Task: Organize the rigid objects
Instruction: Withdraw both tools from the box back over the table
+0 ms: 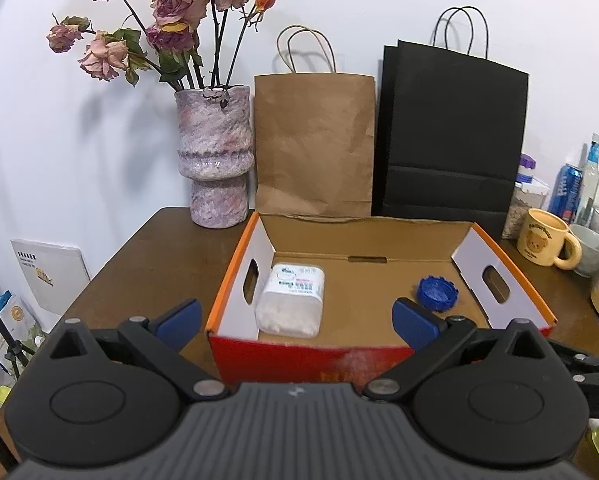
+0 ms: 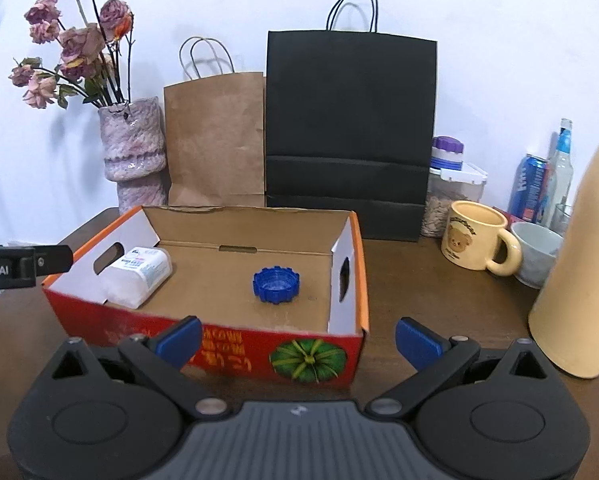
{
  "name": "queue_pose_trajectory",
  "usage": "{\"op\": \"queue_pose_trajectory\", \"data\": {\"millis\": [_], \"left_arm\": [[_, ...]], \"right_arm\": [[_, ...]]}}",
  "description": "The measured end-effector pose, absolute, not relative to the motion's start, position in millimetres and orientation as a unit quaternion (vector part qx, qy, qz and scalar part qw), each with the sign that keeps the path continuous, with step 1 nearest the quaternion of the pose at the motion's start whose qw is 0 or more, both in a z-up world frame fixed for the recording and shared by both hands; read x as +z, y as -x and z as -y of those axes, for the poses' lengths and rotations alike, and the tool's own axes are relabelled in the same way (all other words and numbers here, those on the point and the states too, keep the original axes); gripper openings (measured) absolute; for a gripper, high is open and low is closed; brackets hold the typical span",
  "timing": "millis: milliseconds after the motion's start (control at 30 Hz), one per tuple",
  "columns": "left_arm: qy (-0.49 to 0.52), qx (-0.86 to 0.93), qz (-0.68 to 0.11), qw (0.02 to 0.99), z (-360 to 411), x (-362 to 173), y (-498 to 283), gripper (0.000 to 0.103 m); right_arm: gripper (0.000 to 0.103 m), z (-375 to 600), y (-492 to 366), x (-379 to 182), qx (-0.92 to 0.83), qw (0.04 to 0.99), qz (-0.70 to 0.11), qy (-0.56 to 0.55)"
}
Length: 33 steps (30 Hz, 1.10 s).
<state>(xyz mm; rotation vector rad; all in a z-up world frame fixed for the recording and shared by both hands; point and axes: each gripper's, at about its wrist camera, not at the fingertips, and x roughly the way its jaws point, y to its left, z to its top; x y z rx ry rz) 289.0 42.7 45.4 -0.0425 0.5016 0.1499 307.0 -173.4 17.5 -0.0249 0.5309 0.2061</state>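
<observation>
An open red and orange cardboard box (image 1: 283,354) (image 2: 203,350) stands on the brown table. Inside it, a white plastic jar (image 1: 292,300) (image 2: 137,276) lies on its side at the left, and a blue ridged cap (image 1: 437,294) (image 2: 276,284) rests on the floor at the right. My left gripper (image 1: 297,326) hovers before the box's front wall, open and holding nothing. My right gripper (image 2: 299,342) is open too, level with the box's front right corner, nothing between its blue pads (image 2: 417,344).
A vase of dried roses (image 1: 215,160) (image 2: 133,152), a brown paper bag (image 1: 313,144) (image 2: 215,140) and a black bag (image 1: 451,136) (image 2: 349,132) line the wall behind the box. A bear mug (image 2: 475,242), bowl, can, bottles and a tall beige flask (image 2: 579,248) crowd the right.
</observation>
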Motion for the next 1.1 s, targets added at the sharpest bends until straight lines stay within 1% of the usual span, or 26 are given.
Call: {"op": "queue_pose_trajectory", "data": {"millis": [667, 1100], "left_arm": [[0.007, 0.062, -0.267, 0.962, -18, 33, -210, 0.103], [0.004, 0.060, -0.282, 0.957, -10, 15, -165, 0.103]], "right_arm": [[0.103, 213, -211, 0, 0.101, 0.960, -0.260, 0.015], [0.103, 227, -163, -16, 0.111, 0.956, -0.271, 0.021]]}}
